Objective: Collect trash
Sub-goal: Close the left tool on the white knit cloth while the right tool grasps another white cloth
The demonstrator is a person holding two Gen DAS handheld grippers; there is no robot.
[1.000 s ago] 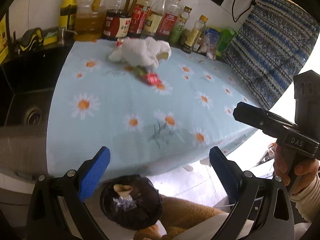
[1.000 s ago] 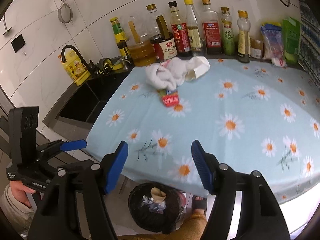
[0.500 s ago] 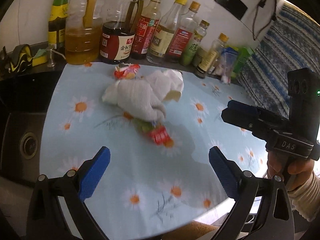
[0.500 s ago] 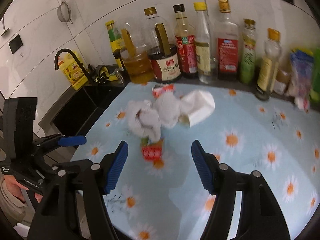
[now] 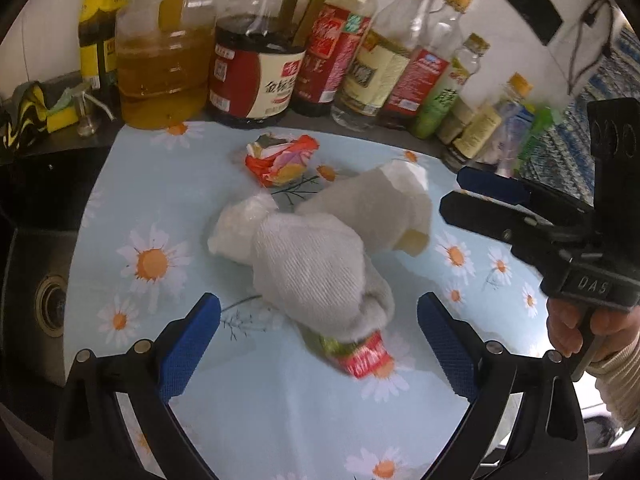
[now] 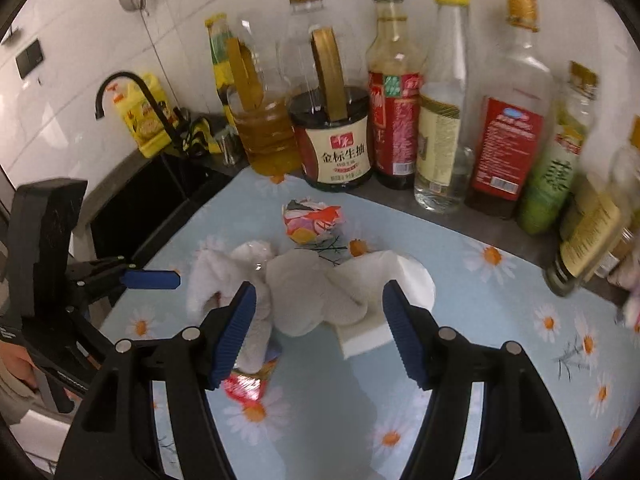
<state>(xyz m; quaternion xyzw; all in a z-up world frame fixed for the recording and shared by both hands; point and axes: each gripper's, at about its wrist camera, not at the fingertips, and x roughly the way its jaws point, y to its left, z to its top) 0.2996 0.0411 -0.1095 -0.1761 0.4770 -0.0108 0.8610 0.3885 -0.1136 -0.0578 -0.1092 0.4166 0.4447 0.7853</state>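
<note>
A white cloth (image 5: 316, 264) (image 6: 304, 292) lies bunched on the daisy-print tablecloth (image 5: 280, 412). Around it lie a crumpled red wrapper (image 5: 282, 156) (image 6: 314, 220), a white paper cup (image 5: 404, 208) (image 6: 384, 292) on its side, a clear plastic scrap (image 5: 236, 224), and a red and green packet (image 5: 360, 354) (image 6: 246, 384) partly under the cloth. My left gripper (image 5: 318, 344) is open and empty, just short of the cloth and packet. My right gripper (image 6: 320, 332) is open and empty, its fingers flanking the cloth and cup.
A row of oil, soy sauce and vinegar bottles (image 5: 256, 68) (image 6: 394, 92) stands along the back wall. A black sink (image 5: 36, 264) with a black faucet (image 6: 136, 92) lies to the left. A patterned blue fabric (image 5: 568, 160) hangs at the right.
Both grippers have moved forward from the table's front edge, over the bin below, toward the pile of cloth and trash. Both stay open and empty.
</note>
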